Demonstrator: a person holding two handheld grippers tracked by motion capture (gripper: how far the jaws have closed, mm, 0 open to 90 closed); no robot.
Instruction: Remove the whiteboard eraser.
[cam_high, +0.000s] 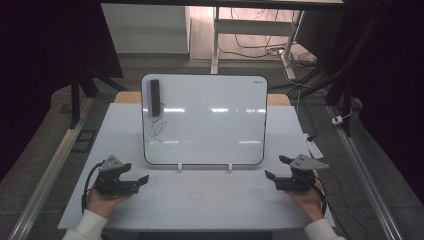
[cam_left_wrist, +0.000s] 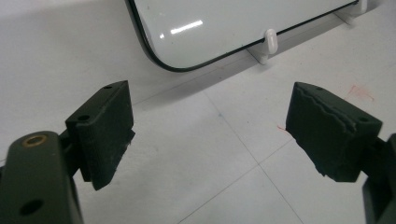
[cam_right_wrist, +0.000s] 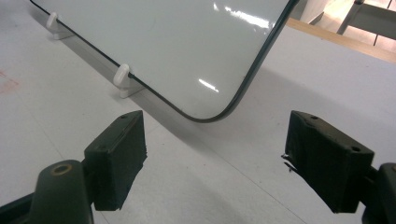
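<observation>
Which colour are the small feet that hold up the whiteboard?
White. The feet under the whiteboard show best in the right gripper view.

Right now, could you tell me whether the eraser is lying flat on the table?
No, the eraser sits on the upright whiteboard near its top left corner, well above the table.

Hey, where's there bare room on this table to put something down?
The widest bare patch is the table front, between the left hand-held gripper and the right hand-held gripper, below the whiteboard. Strips beside the whiteboard are free too. Its upper left, holding the eraser, is crowded.
</observation>
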